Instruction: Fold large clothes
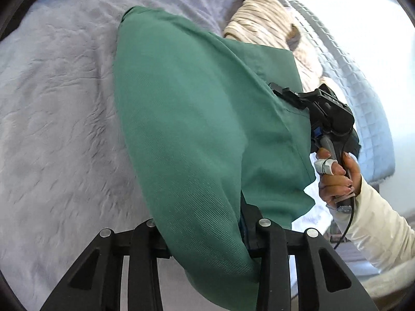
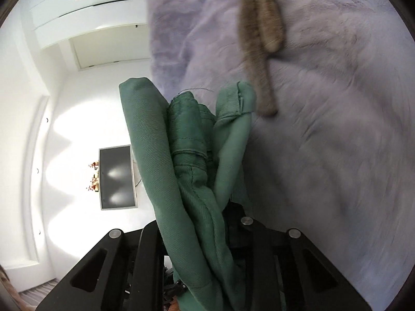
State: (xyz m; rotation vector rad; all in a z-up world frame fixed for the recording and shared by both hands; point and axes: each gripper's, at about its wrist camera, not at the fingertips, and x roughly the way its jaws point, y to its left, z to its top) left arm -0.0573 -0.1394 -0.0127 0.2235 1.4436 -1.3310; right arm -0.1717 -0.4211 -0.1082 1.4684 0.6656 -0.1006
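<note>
Nearest, the left tongs (image 1: 207, 254) are pinching a thick fold of the green garment (image 1: 197, 119), which spills up and out of them in a broad, smooth sheet; no pads show through the cloth, but it is plainly gathered and clamped there. The right tongs (image 2: 207, 233) likewise grip a bunched wad of the same green cloth (image 2: 186, 160), with hems, seams and a loose thread poking out above them. Between the two grips the garment hangs off the bed (image 1: 57, 98), spanning from one pair of tongs to the other, with the person's right hand (image 1: 337, 173) on its handle at the far edge of the cloth. It looks like a soft twill, limp and fairly light, not slippery; it will sag and fold wherever it is unsupported, so the corners or hem edges seem the best places to hold, rather than the bunched middle now in the right grip. Beyond lies the lilac fuzzy blanket covering the bed, and farther still a cream ribbed knit (image 1: 267, 23) with a grey-brown furry piece (image 2: 262, 41) trailing from it.
</note>
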